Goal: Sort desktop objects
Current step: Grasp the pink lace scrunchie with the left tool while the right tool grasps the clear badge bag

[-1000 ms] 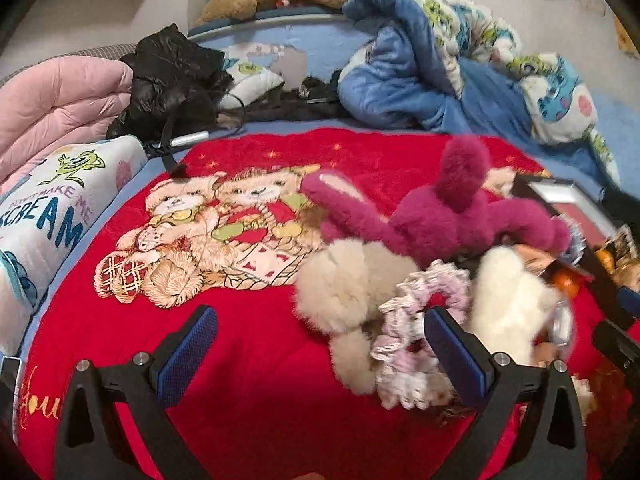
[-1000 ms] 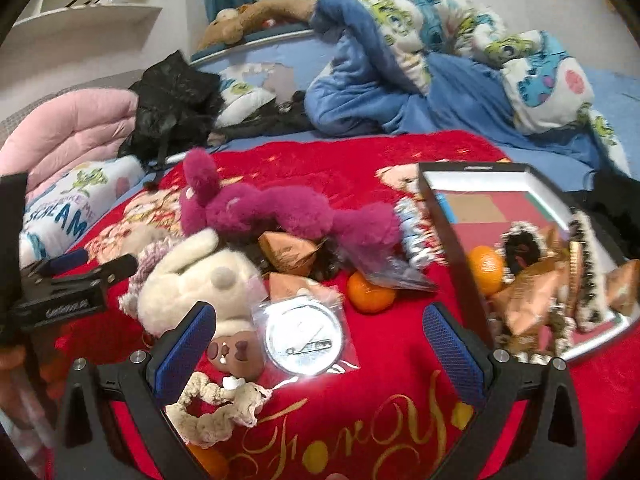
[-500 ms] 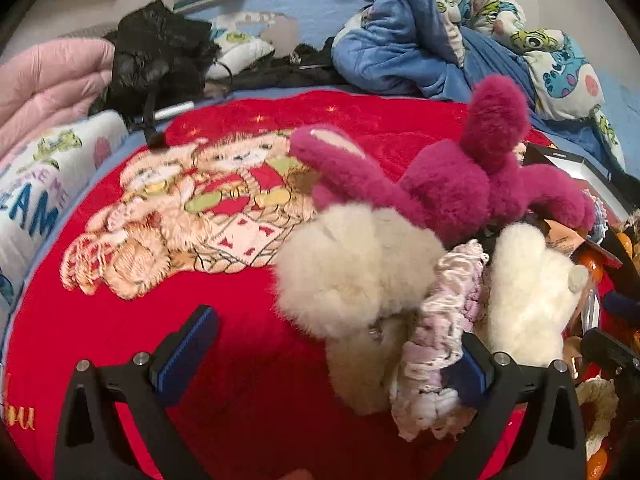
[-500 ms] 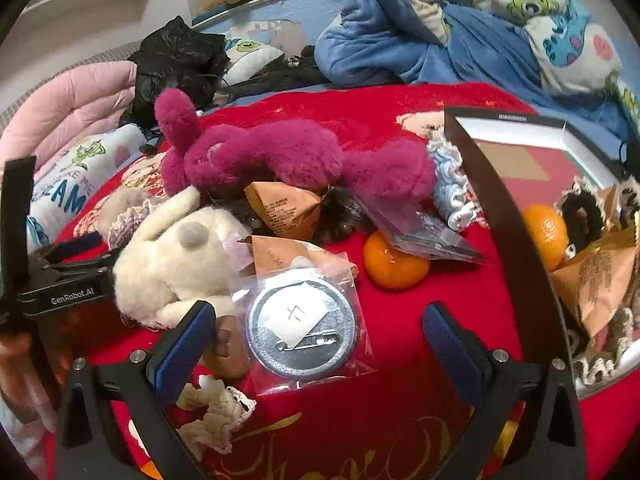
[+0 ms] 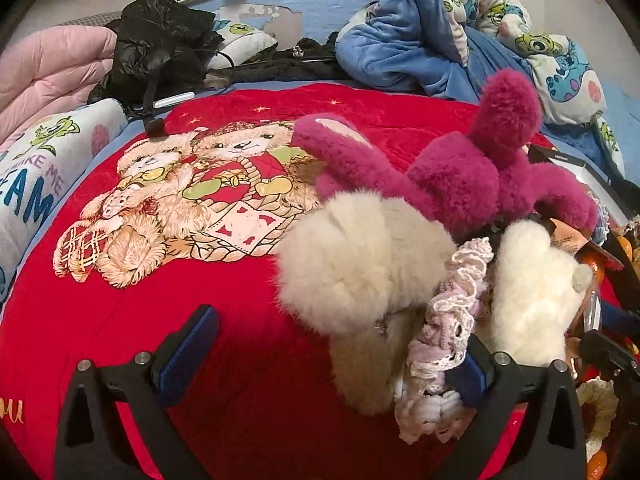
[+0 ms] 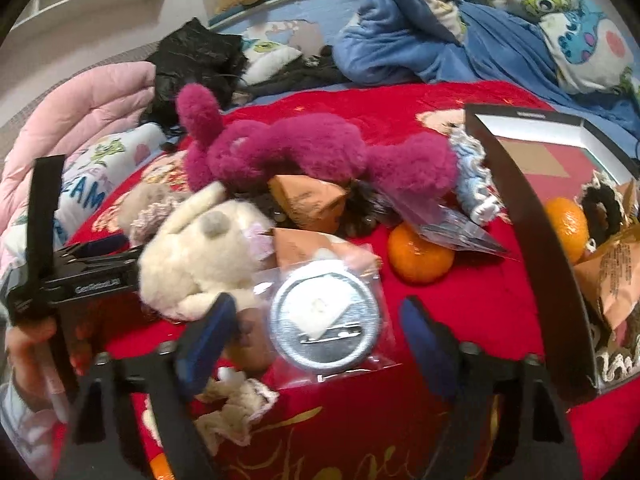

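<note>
My left gripper (image 5: 328, 354) is open around a beige fluffy pompom (image 5: 360, 268) and a pink lace scrunchie (image 5: 448, 320); the scrunchie covers the right finger's pad. A magenta plush (image 5: 472, 176) and a cream plush (image 5: 536, 292) lie just beyond. My right gripper (image 6: 316, 344) is open, its fingers on either side of a bagged round silver pin badge (image 6: 324, 324). The cream plush (image 6: 200, 252), magenta plush (image 6: 304, 152), orange wrapped packets (image 6: 308, 200) and a tangerine (image 6: 420, 256) lie behind it. The left gripper shows at the left of the right wrist view (image 6: 92, 272).
A black-rimmed box (image 6: 520, 208) at the right holds a tangerine (image 6: 568, 228), a dark scrunchie and packets. A cream scrunchie (image 6: 236, 404) lies by the right gripper's left finger. Everything sits on a red bear-print blanket (image 5: 160, 240); pillows, a black jacket (image 5: 160, 40) and blue bedding lie behind.
Both grippers have moved forward. The left now has the pompom and pink scrunchie between its fingers. The right has narrowed around the bagged badge.
</note>
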